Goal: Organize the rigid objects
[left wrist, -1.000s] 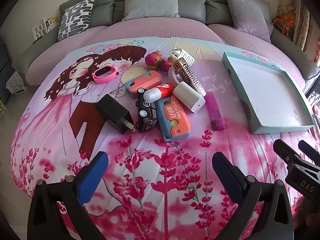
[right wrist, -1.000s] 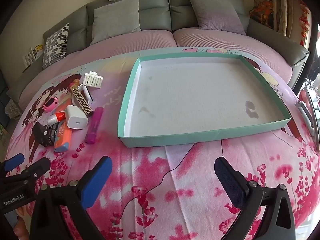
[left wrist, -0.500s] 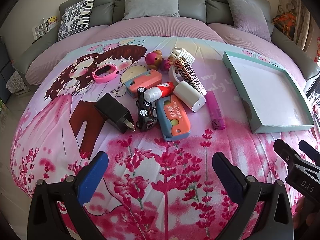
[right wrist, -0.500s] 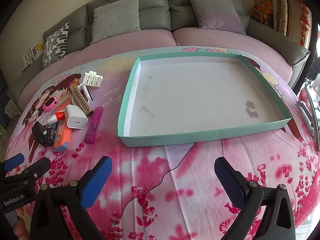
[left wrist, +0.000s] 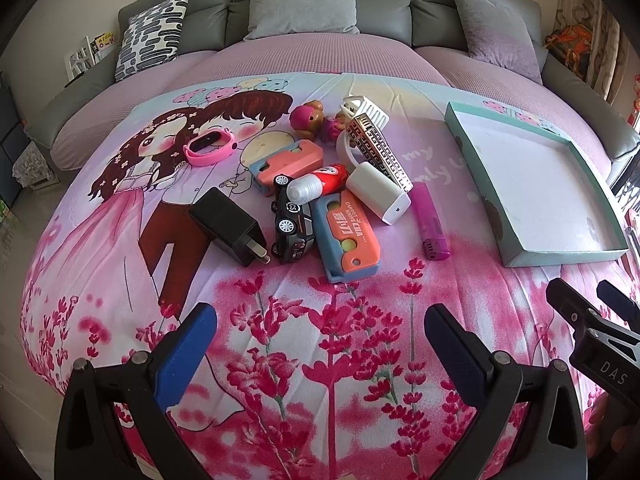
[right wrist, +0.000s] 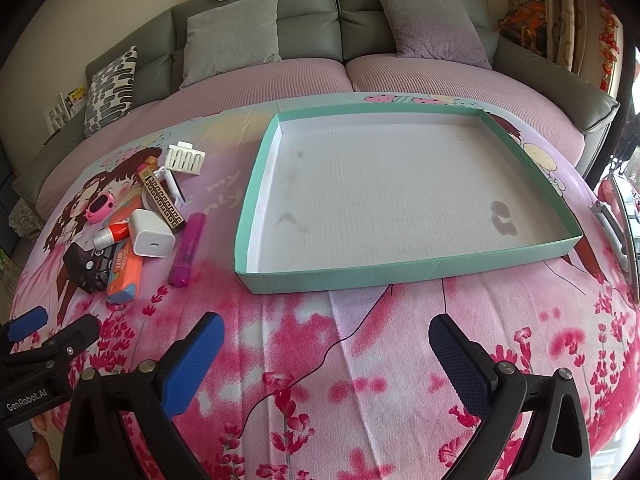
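Bed w/ floral blanket (left wrist: pixel 320 360): toy pile (left wrist: pixel 320 200), teal tray (right wrist: pixel 400 276).

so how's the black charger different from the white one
The black charger lies on the blanket at the pile's left edge, its metal prongs showing. The white charger sits among other things in the pile, touching the patterned gold bar, with a small port facing out and no prongs in view. Both are blocky plug-in adapters outside the tray.

We look low along each claw toward the sofa (left wrist: pixel 320 4). Our left view faces the heap of small things (left wrist: pixel 320 196) nearby; our right faces the tray (right wrist: pixel 400 276). Both share heap, tray and bedspread (right wrist: pixel 320 360).
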